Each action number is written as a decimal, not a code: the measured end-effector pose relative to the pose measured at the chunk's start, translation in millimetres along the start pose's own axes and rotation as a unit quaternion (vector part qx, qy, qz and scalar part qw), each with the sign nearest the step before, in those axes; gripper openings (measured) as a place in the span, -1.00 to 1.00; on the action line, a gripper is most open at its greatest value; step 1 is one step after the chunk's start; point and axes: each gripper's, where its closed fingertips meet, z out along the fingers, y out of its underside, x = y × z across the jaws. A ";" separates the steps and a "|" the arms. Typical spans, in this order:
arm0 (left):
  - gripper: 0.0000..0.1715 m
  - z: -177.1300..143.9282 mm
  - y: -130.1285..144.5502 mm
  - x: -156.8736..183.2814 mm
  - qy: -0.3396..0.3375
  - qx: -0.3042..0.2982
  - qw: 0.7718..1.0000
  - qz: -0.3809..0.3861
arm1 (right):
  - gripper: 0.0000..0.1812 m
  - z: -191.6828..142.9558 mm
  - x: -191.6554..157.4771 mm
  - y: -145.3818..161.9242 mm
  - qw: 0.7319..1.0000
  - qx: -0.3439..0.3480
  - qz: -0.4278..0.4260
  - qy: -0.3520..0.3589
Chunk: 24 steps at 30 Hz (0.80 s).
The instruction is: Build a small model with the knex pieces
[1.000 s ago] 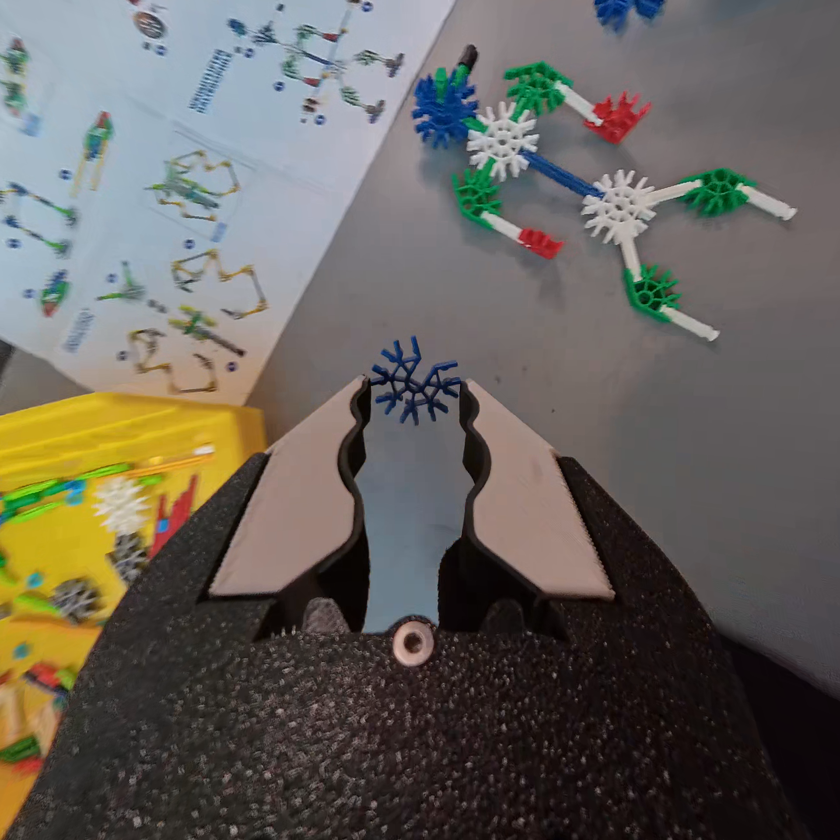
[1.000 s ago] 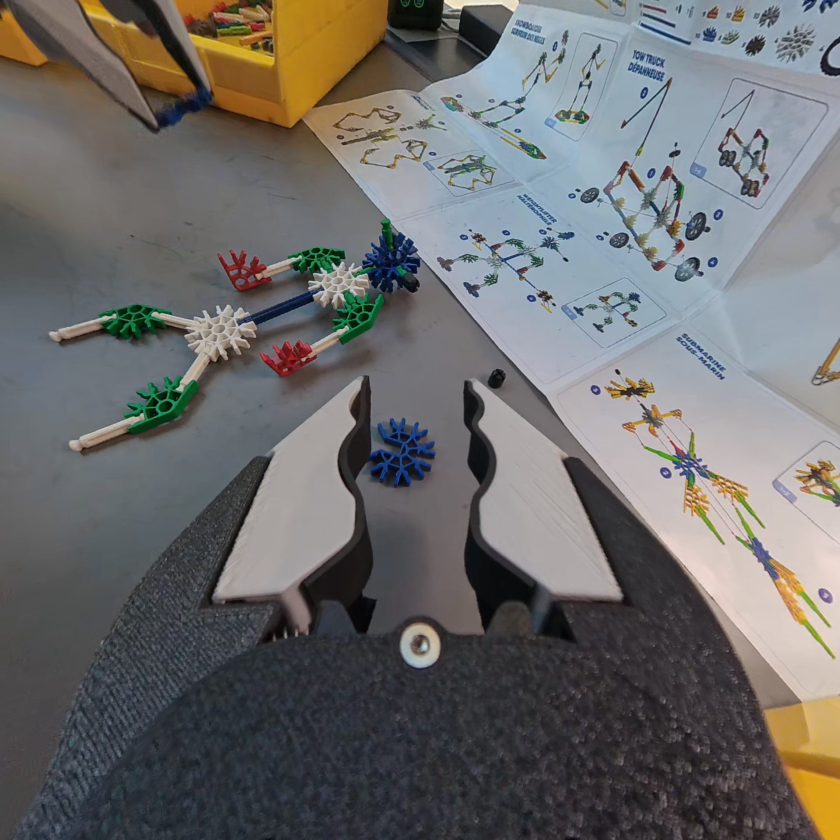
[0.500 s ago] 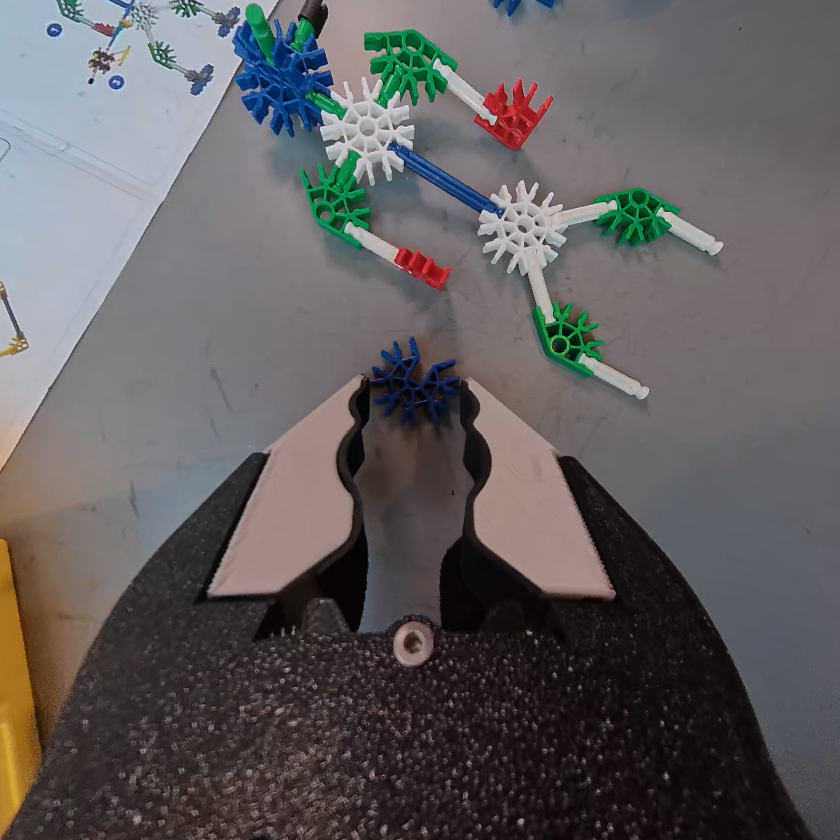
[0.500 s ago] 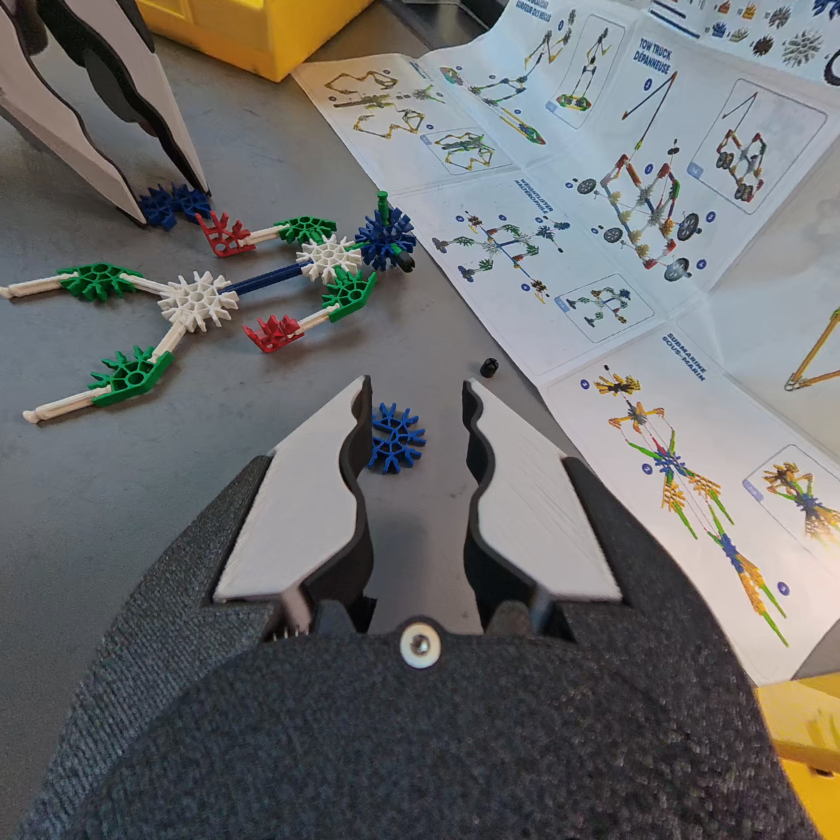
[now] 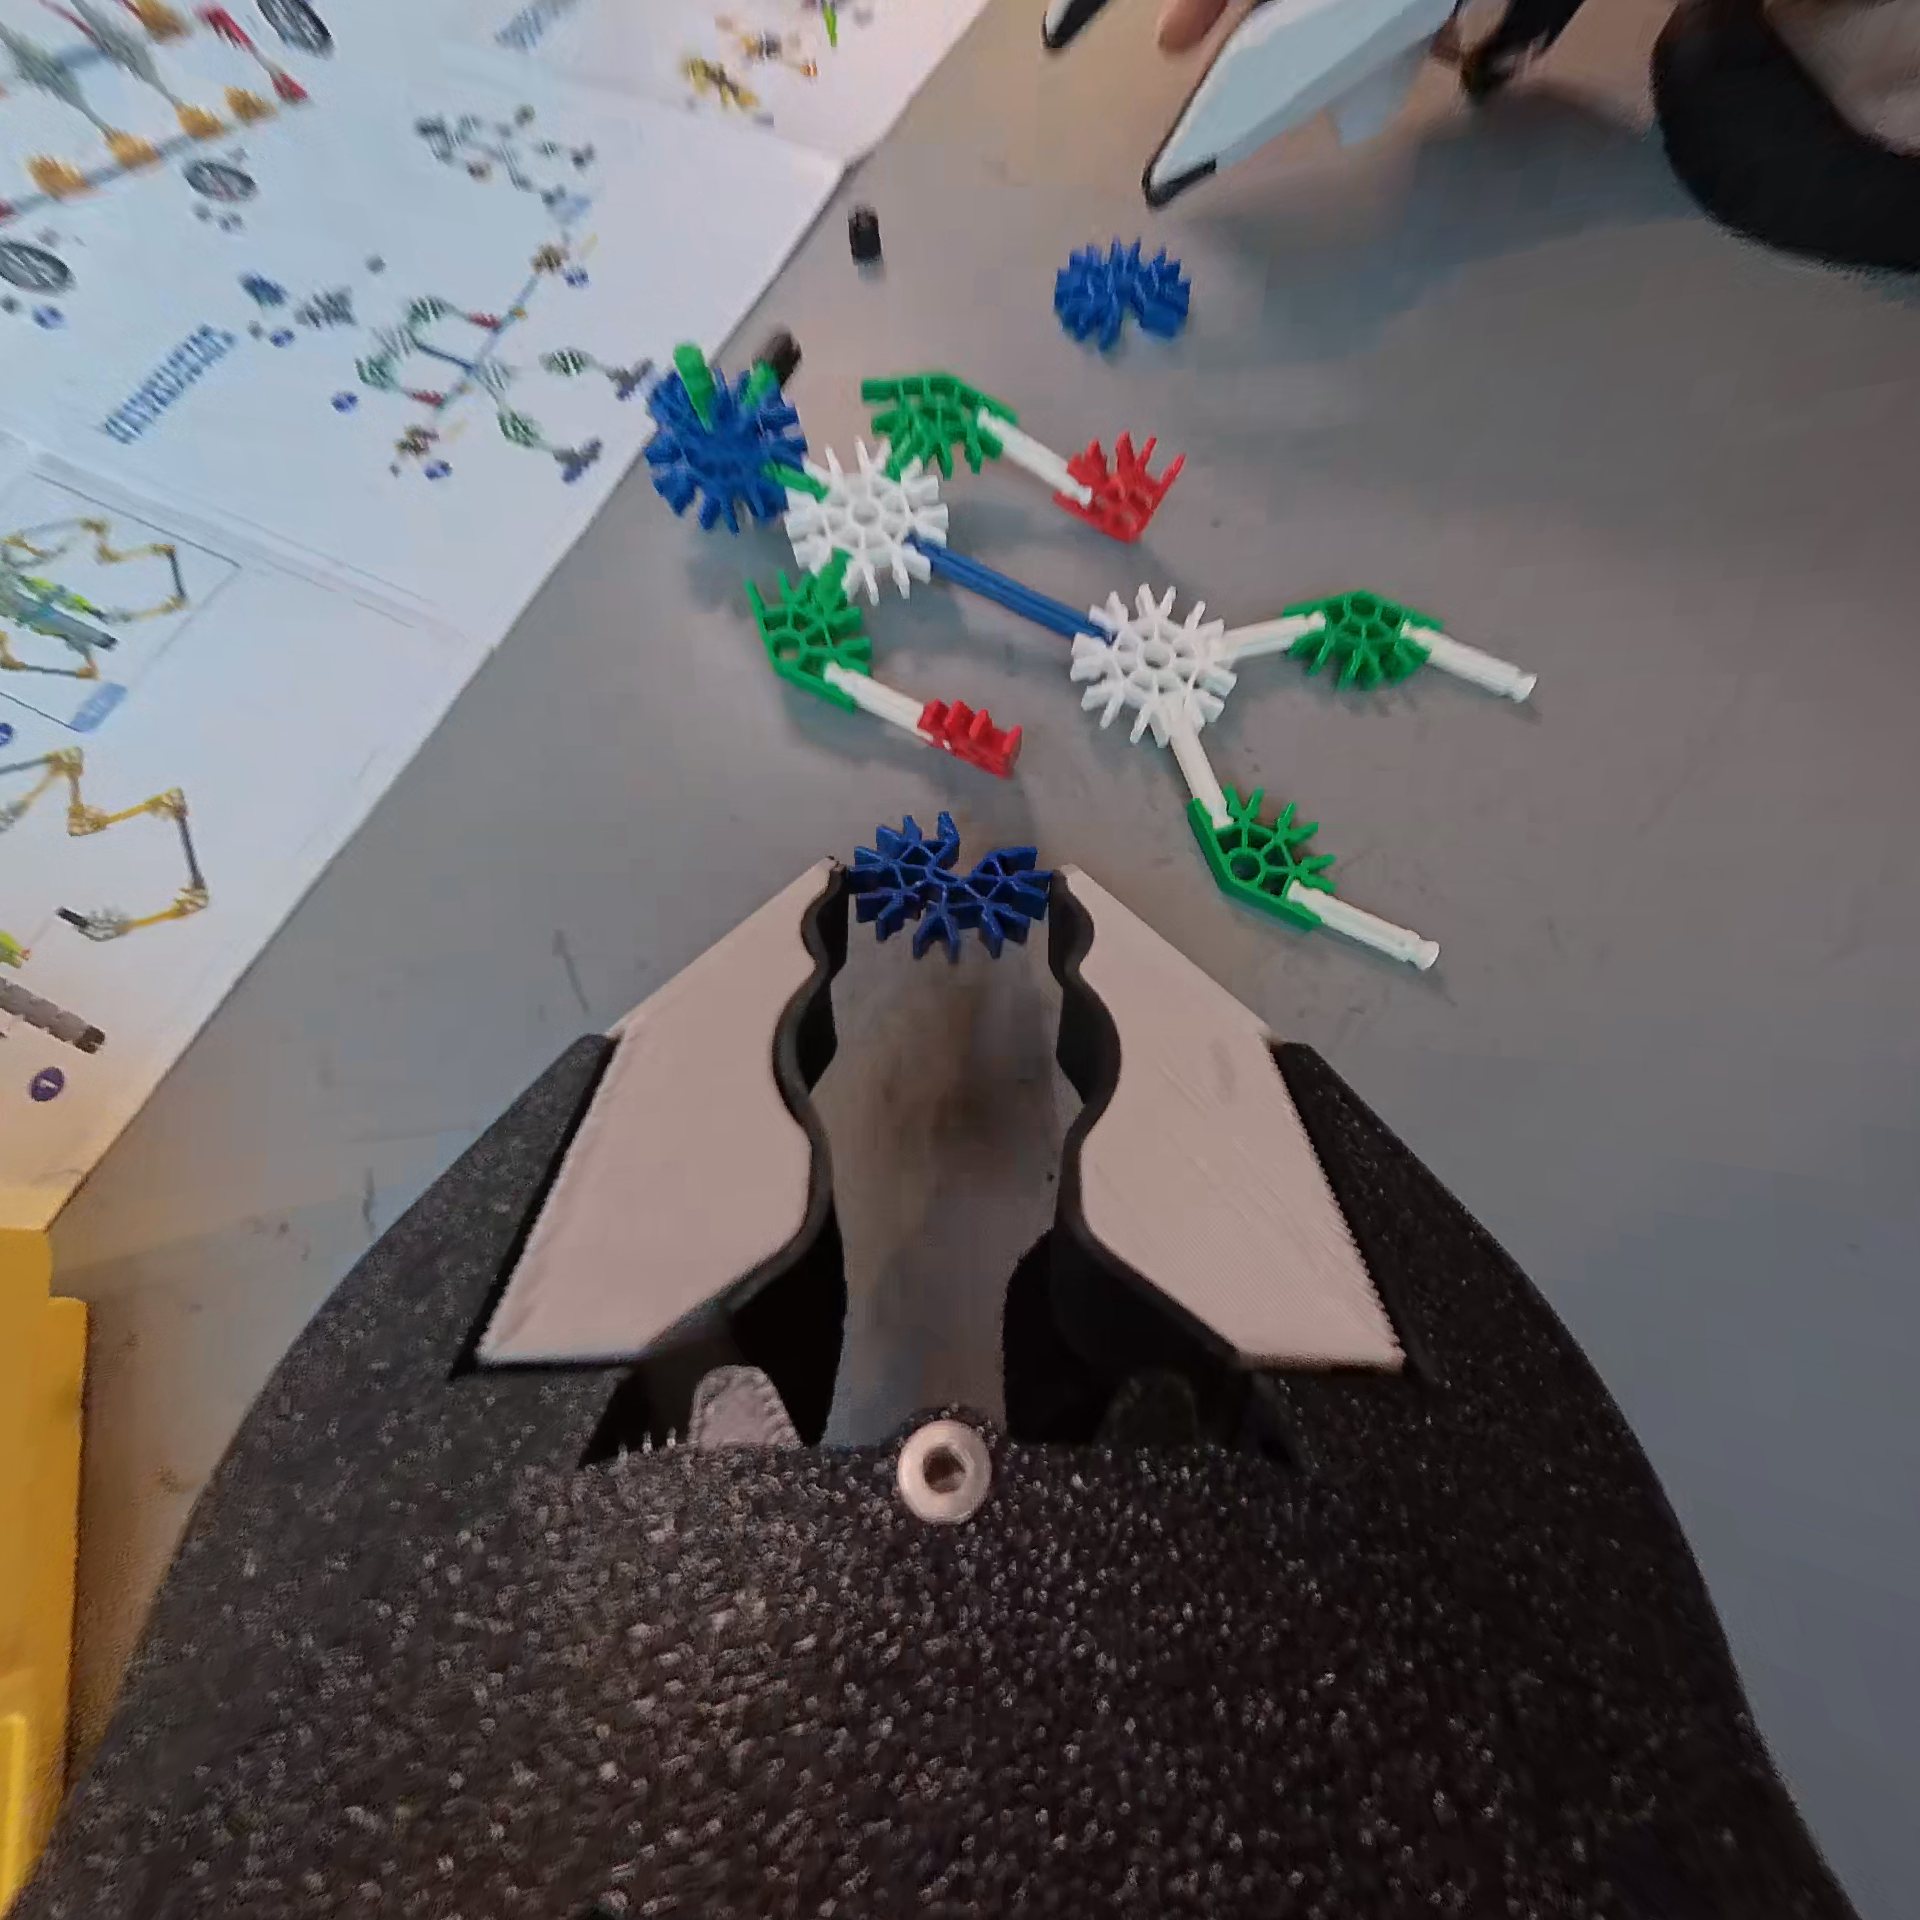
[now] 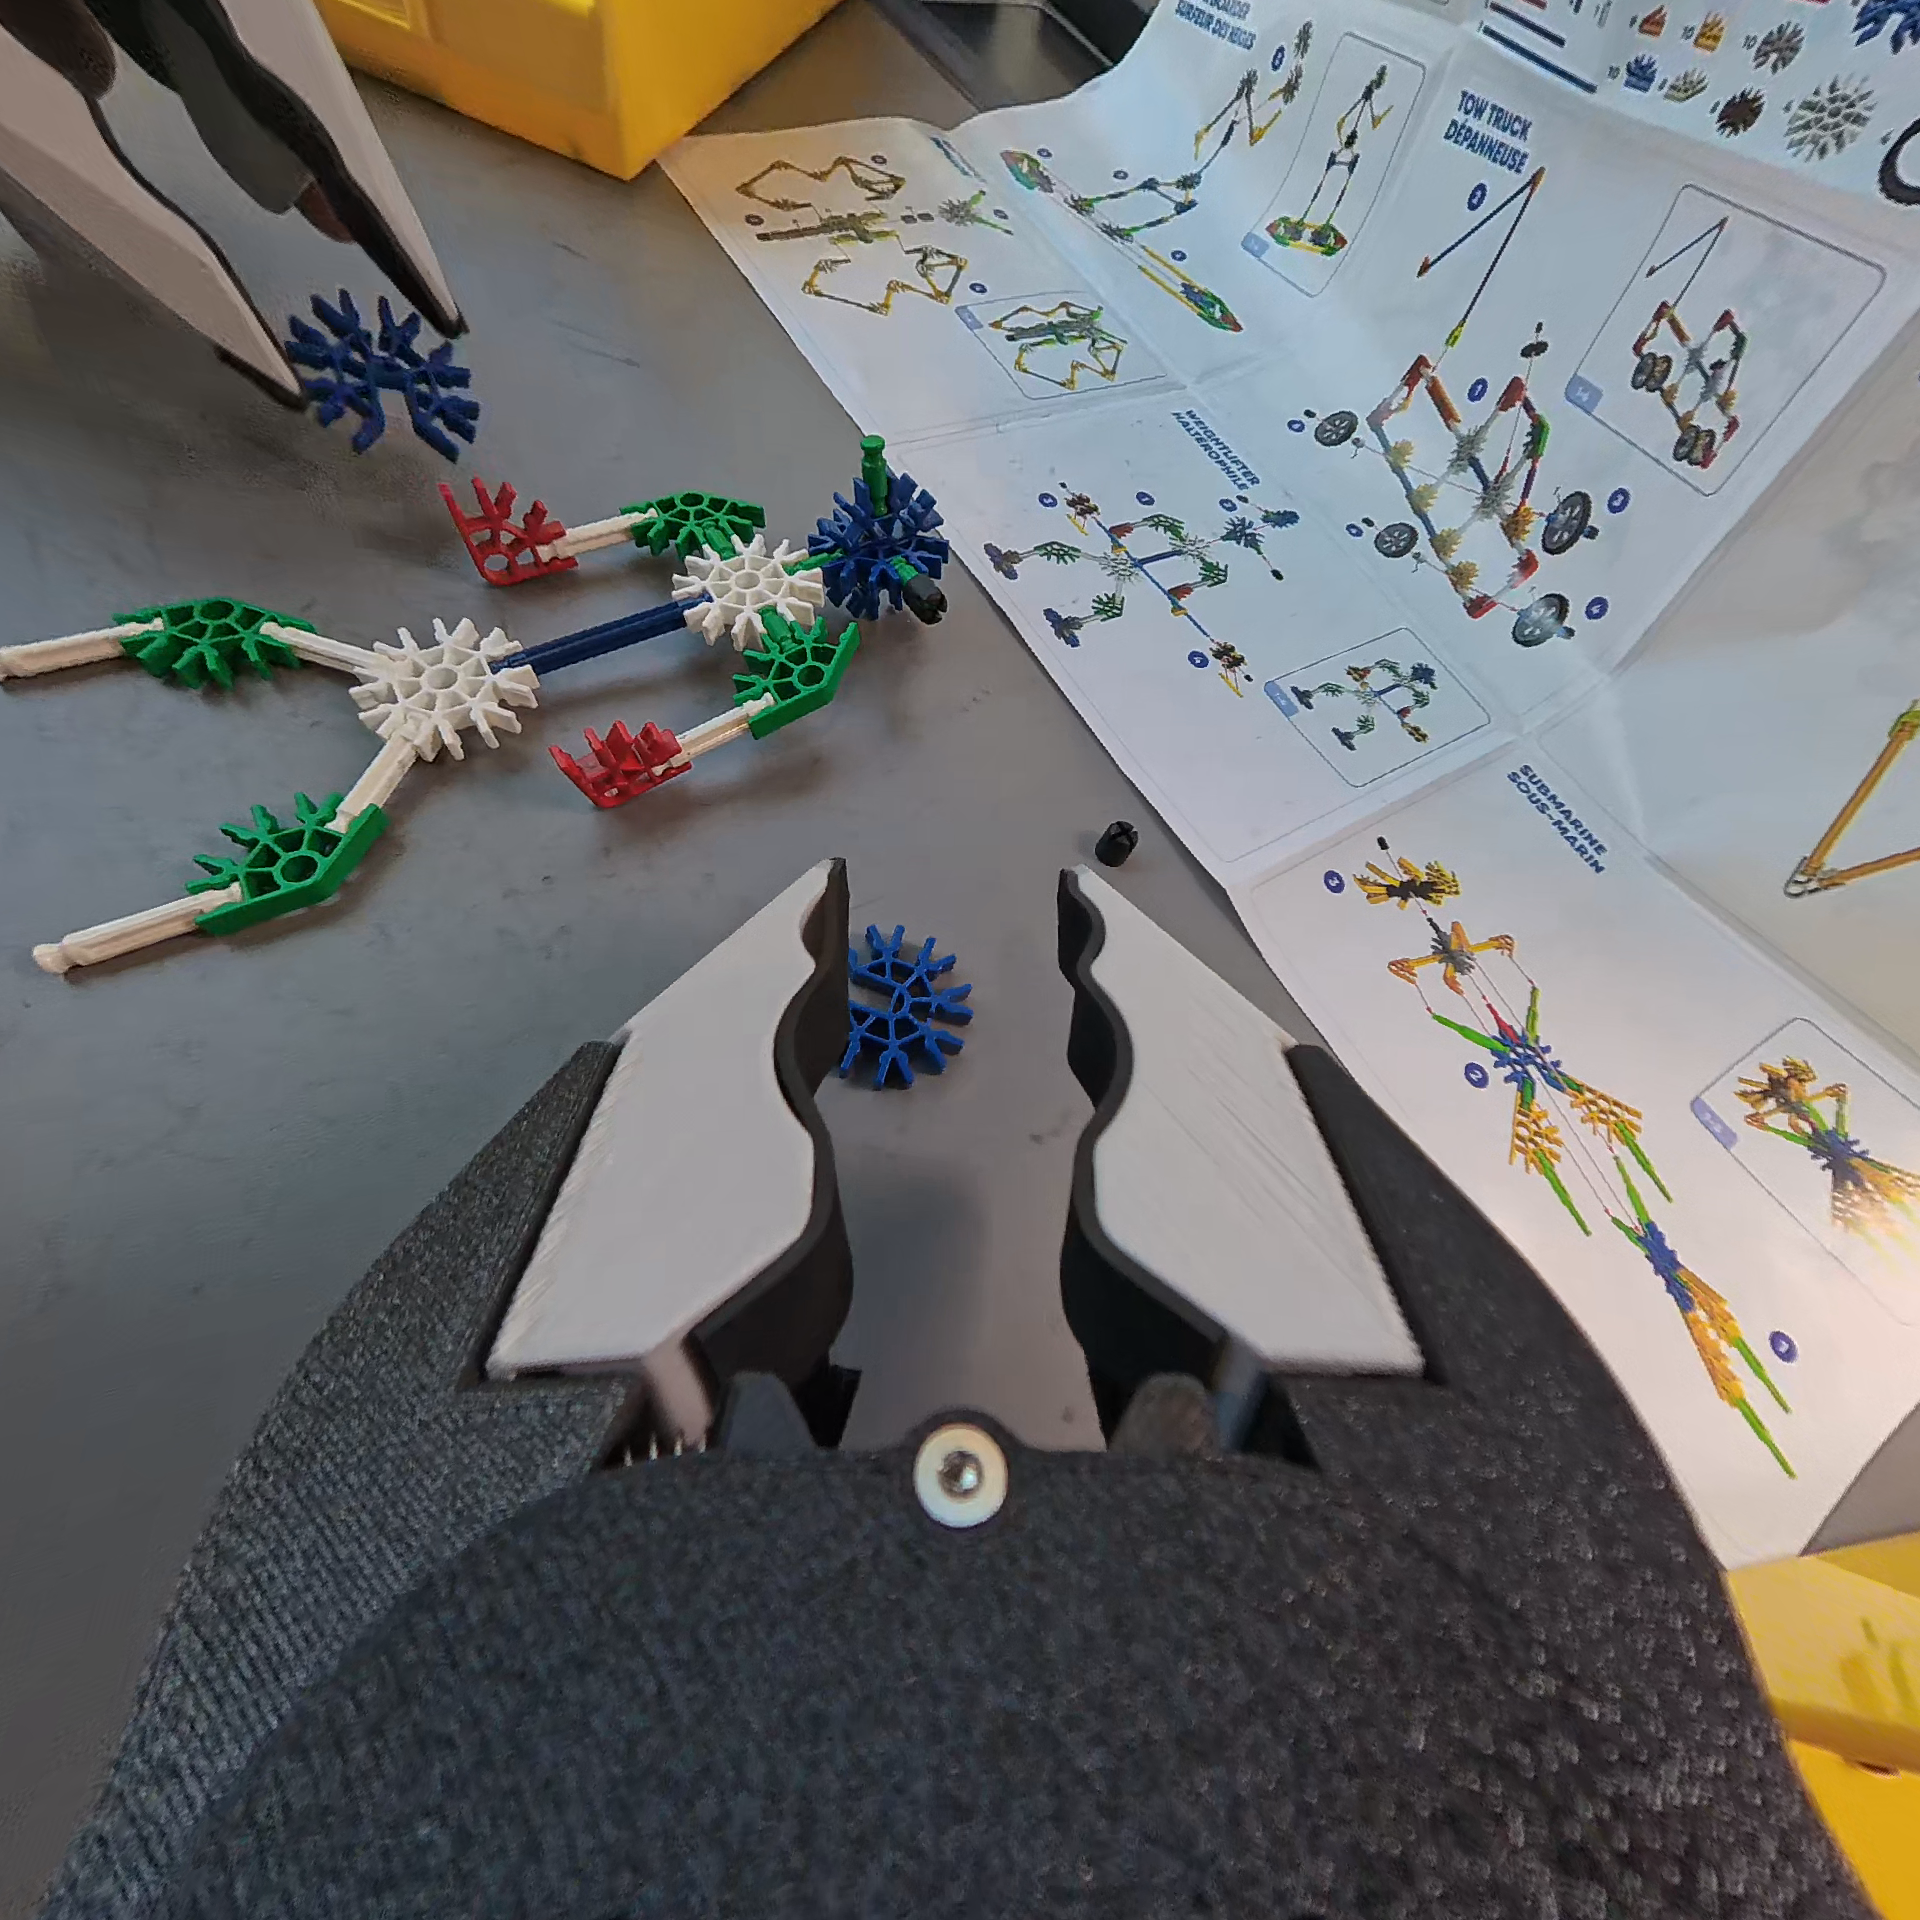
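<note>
The left gripper (image 5: 951, 883) pinches a blue connector (image 5: 948, 885) by its tips, jaws closed on its two sides, held just above the grey table (image 5: 1558, 1091). The right gripper (image 6: 951, 883) stands open and holds nothing; a second blue connector (image 6: 906, 1006) lies flat on the table between its fingers, against the left one.

In the middle of both frames lies a flat built figure (image 5: 1039, 592) of white hubs, green and red connectors, white rods and one blue rod. A small black piece (image 6: 1116, 842) sits just beyond the right gripper. An instruction sheet (image 6: 1455, 520) fills the right view's upper right, with a yellow bin (image 6: 582, 73) at top.

Both loose blue connectors are unattached as yet.
</note>
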 end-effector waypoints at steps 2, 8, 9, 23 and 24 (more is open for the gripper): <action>-0.57 -11.1 -20.5 -7.0 -0.018 0.065 0.998 -0.002 | -0.58 -0.5 -0.4 -0.4 1.000 0.002 0.001 -0.003; -0.66 -30.3 -42.1 -32.1 -0.078 0.158 0.984 -0.027 | -0.60 0.8 -8.5 -1.1 1.000 0.000 -0.019 -0.013; -0.66 -30.6 -41.9 -34.6 -0.085 0.159 0.983 -0.029 | -0.60 0.8 -9.5 -1.4 1.000 0.000 -0.021 -0.015; -0.54 -6.5 -13.7 -18.0 -0.004 0.076 0.995 -0.066 | -0.60 2.6 -12.7 0.3 0.999 -0.006 -0.026 -0.021; -0.52 -2.7 -9.6 -13.4 0.010 0.061 0.996 -0.069 | -0.60 2.7 -13.0 0.5 0.999 -0.006 -0.026 -0.021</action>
